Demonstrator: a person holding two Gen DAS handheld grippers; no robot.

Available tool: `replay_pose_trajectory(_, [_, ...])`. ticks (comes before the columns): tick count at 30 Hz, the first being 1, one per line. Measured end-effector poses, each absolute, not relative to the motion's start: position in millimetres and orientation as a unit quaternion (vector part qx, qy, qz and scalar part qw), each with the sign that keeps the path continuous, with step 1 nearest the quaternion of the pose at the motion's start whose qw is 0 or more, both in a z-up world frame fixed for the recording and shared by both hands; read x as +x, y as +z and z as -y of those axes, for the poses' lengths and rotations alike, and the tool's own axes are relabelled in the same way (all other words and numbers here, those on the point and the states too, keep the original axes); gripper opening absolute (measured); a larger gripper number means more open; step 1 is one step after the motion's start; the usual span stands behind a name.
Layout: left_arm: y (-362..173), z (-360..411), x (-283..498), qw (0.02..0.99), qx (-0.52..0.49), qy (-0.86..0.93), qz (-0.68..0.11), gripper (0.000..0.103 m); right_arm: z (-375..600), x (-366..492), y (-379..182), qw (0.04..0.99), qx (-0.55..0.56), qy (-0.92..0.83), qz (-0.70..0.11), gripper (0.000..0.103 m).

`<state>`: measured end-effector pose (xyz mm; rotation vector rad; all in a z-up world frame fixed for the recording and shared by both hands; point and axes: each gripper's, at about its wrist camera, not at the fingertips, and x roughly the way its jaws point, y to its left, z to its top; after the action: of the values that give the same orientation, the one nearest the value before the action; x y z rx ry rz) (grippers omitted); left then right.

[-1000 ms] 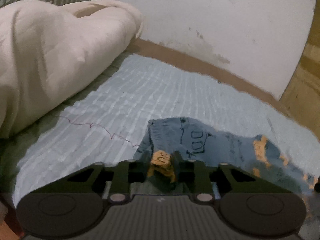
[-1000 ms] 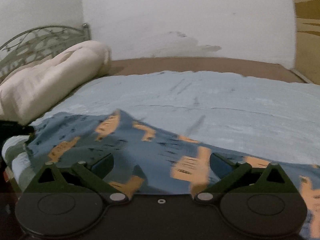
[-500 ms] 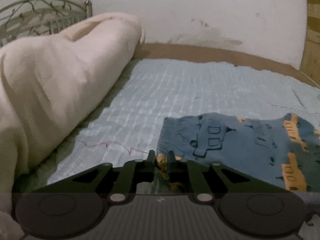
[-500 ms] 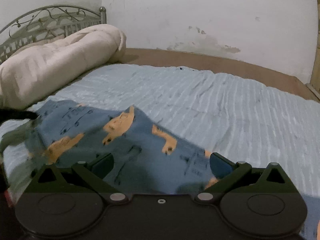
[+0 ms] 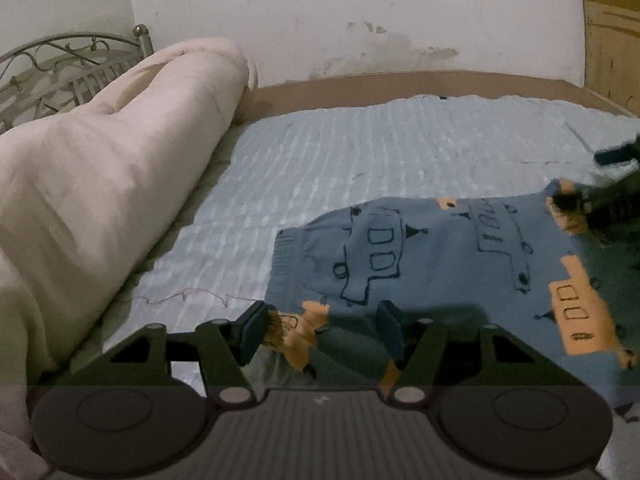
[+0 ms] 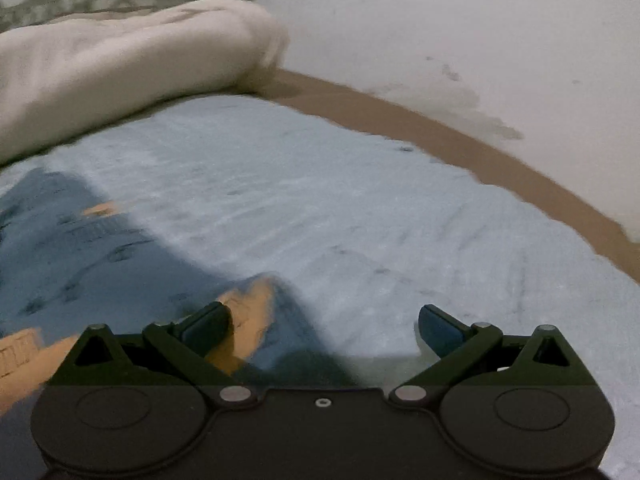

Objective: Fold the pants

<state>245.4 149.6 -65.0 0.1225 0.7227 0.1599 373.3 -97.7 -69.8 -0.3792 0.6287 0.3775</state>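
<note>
Blue pants [image 5: 420, 256] printed with orange and outlined vehicles lie spread on the light blue bedsheet [image 5: 380, 148]. My left gripper [image 5: 322, 332] is at their near edge and its jaws are opening. A crumpled orange-and-blue fold of the cloth lies loose between the fingers, and the pads do not press it. In the right wrist view the pants [image 6: 80, 256] fill the lower left. My right gripper [image 6: 324, 328] stands wide open over their right corner, with the orange patch next to its left finger [image 6: 208, 326]. From the left wrist view, the right gripper's dark fingers [image 5: 612, 200] show at the pants' far right corner.
A rolled cream blanket [image 5: 100, 184] runs along the left side of the bed, with a metal headboard [image 5: 60, 64] behind it. A brown bed edge [image 5: 400, 84] meets the white wall at the back. A wooden panel [image 5: 612, 40] stands at the far right.
My left gripper's jaws have parted and let go of the pants' edge, which now lies slack between them. My right gripper has slid right along the pants to their corner, staying open.
</note>
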Motion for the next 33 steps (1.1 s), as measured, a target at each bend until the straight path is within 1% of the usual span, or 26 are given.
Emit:
replay_pose_trajectory(2, [-65, -149, 247, 0.930, 0.060, 0.081, -0.353, 0.068, 106, 389, -71, 0.922, -0.190, 0.152, -0.302, 0.101])
replay_pose_trajectory(4, [-61, -149, 247, 0.930, 0.056, 0.086, -0.352, 0.071, 112, 400, -73, 0.923, -0.197, 0.122, -0.306, 0.096])
replay_pose_trajectory(6, [-55, -148, 242, 0.933, 0.048, 0.083, -0.346, 0.074, 124, 402, -69, 0.926, -0.189, 0.111, -0.306, 0.096])
replay_pose_trajectory(9, [-46, -142, 235, 0.942, 0.038, 0.064, -0.328, 0.087, 140, 379, -51, 0.932, -0.158, 0.137, -0.295, 0.098])
replay_pose_trajectory(11, [-40, -130, 229, 0.947, 0.038, 0.040, -0.316, 0.090, 148, 352, -42, 0.931, -0.154, 0.165, -0.287, 0.101])
replay_pose_trajectory(13, [-38, -114, 224, 0.950, 0.038, 0.014, -0.310, 0.095, 157, 321, -36, 0.927, -0.150, 0.193, -0.285, 0.102])
replay_pose_trajectory(15, [-41, -96, 221, 0.949, 0.049, -0.007, -0.311, 0.096, 164, 291, -35, 0.922, -0.154, 0.209, -0.288, 0.102])
replay_pose_trajectory(17, [-50, -77, 219, 0.944, 0.082, -0.008, -0.319, 0.096, 176, 263, -39, 0.918, -0.164, 0.209, -0.294, 0.102])
replay_pose_trajectory(19, [-62, -64, 219, 0.935, 0.116, 0.007, -0.335, 0.096, 191, 238, -47, 0.917, -0.183, 0.186, -0.301, 0.102])
replay_pose_trajectory(21, [-70, -60, 214, 0.933, 0.135, 0.016, -0.333, 0.097, 215, 221, -52, 0.922, -0.194, 0.145, -0.302, 0.102])
replay_pose_trajectory(26, [-65, -63, 206, 0.930, 0.132, 0.039, -0.340, 0.099, 297, 187, -50, 0.943, -0.148, 0.050, -0.295, 0.102])
replay_pose_trajectory(28, [-59, -62, 207, 0.930, 0.127, 0.049, -0.340, 0.101, 325, 176, -46, 0.951, -0.113, 0.029, -0.286, 0.102])
replay_pose_trajectory(33, [-45, -31, 210, 0.941, 0.108, 0.029, -0.319, 0.102, 364, 137, -33, 0.974, -0.050, -0.040, -0.215, 0.102])
